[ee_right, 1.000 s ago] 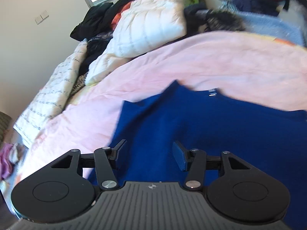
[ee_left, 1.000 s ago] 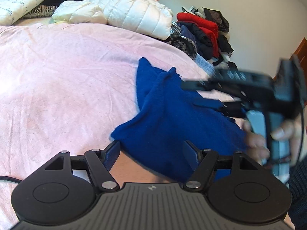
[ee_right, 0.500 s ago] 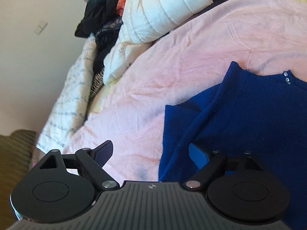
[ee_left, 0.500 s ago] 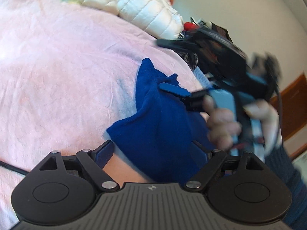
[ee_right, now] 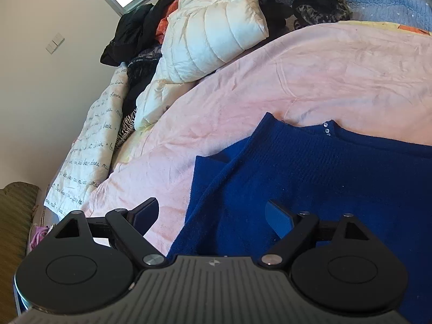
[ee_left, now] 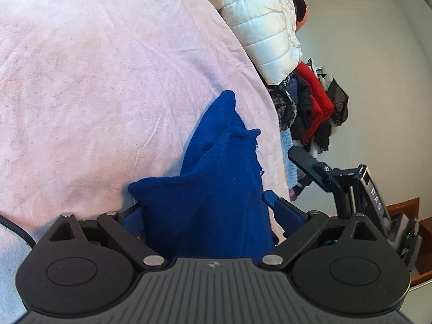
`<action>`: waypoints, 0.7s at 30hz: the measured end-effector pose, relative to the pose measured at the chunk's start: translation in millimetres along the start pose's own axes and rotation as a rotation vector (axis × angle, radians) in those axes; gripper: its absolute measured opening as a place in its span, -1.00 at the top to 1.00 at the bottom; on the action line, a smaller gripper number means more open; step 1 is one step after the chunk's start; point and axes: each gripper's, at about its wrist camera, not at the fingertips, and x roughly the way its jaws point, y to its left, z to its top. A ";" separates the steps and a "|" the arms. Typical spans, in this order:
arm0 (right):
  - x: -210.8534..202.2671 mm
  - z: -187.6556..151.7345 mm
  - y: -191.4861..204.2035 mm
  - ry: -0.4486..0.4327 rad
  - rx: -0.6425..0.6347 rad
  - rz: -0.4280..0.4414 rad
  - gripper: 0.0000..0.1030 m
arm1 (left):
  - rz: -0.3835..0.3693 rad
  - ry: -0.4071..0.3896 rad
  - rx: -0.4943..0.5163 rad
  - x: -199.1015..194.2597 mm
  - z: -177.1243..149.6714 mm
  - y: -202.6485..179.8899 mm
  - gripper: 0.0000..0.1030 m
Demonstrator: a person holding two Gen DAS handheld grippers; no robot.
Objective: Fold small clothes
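Both our claws stand spread: the left gripper (ee_left: 208, 210) straddles the blue sweater (ee_right: 310, 178) on the pink blanket (ee_right: 324, 75), the right gripper (ee_right: 212, 213) hovers over its edge.

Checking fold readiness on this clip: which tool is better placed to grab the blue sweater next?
Left, probably. The left tool stands open with a raised fold of the sweater between its fingers. The right tool is open too, but sits over the sweater's flat edge, one finger above the pink sheet.
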 end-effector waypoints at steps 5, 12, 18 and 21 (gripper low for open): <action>7.3 2.1 7.5 0.022 -0.016 -0.008 -0.72 | 0.140 -0.020 0.074 4.1 -3.8 4.4 0.70; 20.3 10.6 26.8 0.104 -0.093 -0.029 -0.72 | 0.269 -0.167 0.571 -5.0 -44.2 -39.0 0.81; 55.7 22.0 65.0 0.319 -0.248 -0.121 -0.70 | 0.282 -0.195 0.774 -3.0 -74.5 -60.2 0.81; 79.0 12.5 87.2 0.412 -0.390 -0.230 -0.58 | 0.279 -0.206 0.795 -5.3 -77.0 -63.1 0.82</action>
